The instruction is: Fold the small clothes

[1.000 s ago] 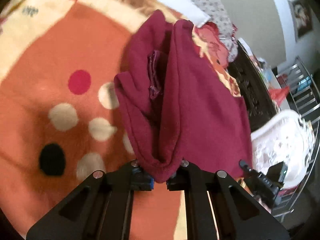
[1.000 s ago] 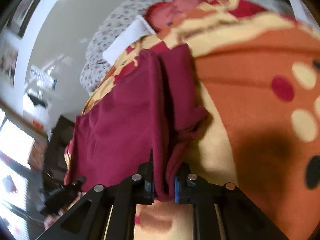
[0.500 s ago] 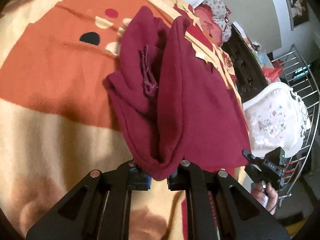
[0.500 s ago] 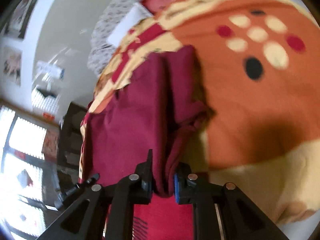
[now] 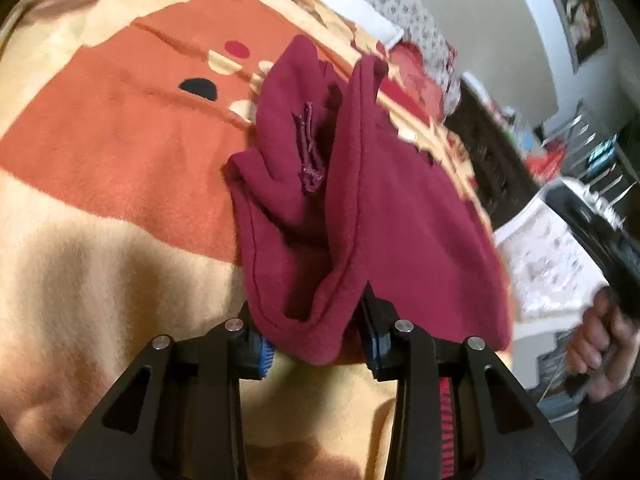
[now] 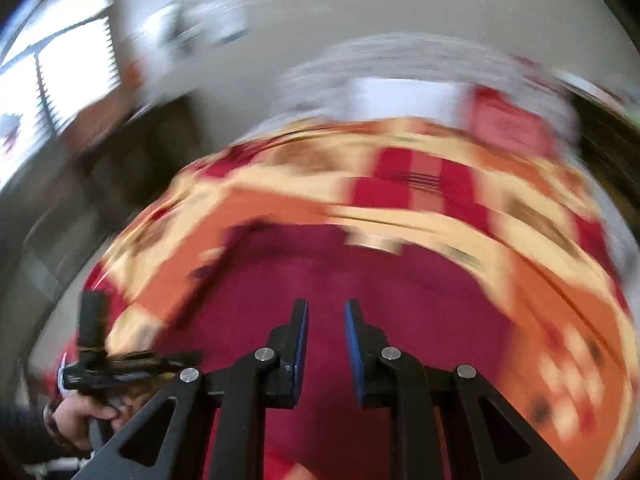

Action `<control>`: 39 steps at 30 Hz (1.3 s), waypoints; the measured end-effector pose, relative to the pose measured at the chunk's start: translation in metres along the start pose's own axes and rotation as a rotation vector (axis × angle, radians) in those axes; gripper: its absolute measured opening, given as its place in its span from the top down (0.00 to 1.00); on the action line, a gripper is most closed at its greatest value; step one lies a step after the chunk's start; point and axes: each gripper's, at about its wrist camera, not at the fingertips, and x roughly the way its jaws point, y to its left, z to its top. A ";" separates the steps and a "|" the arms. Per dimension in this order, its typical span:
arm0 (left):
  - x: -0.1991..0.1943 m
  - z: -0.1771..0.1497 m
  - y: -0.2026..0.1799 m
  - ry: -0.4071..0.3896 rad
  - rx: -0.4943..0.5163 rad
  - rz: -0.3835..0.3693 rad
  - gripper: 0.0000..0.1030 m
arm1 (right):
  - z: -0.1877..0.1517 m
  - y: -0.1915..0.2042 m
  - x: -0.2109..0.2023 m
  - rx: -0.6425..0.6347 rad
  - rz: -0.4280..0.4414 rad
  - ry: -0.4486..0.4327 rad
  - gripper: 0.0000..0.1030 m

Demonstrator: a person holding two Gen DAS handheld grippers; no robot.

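A maroon garment [image 5: 400, 220] lies folded lengthwise on an orange and cream blanket [image 5: 100, 140]. My left gripper [image 5: 314, 344] is at its near corner. Its jaws are opening, and the bunched hem still sits between them without being squeezed. In the blurred right wrist view the garment [image 6: 400, 300] lies flat below my right gripper [image 6: 325, 308]. That gripper hangs above the cloth with a narrow gap between its blue pads [image 6: 300, 344] and nothing in the gap. A hand [image 5: 600, 340] holding the right gripper shows at the right edge of the left wrist view.
Grey patterned pillows [image 5: 400, 12] lie at the far end of the bed. Dark wooden furniture [image 5: 492, 152], a white ornate piece [image 5: 552, 256] and a metal rack [image 5: 600, 152] stand beside the bed. A bright window [image 6: 60, 80] is at the upper left of the right wrist view.
My left jaws have spread and the pinched hem has slackened between them. My right gripper has let go of the garment, lifted away and rolled, so its view now looks along the bed.
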 end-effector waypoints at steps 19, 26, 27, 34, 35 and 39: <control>-0.013 -0.012 0.014 -0.062 -0.048 -0.044 0.65 | 0.067 0.016 0.187 0.264 0.120 0.312 0.73; -0.016 -0.017 0.015 -0.060 -0.042 -0.046 0.65 | 0.081 0.046 0.203 0.285 0.117 0.375 0.28; -0.015 -0.016 0.015 -0.055 -0.047 -0.048 0.65 | 0.086 0.055 0.213 0.243 0.095 0.415 0.28; -0.009 -0.005 0.014 -0.036 -0.119 -0.024 0.66 | 0.086 0.095 0.265 -0.091 -0.202 0.616 0.54; -0.008 -0.004 0.013 -0.033 -0.123 -0.014 0.73 | 0.087 0.093 0.261 -0.091 -0.194 0.603 0.57; -0.015 -0.004 0.002 -0.047 -0.110 0.009 0.88 | 0.098 0.076 0.231 -0.031 -0.113 0.547 0.82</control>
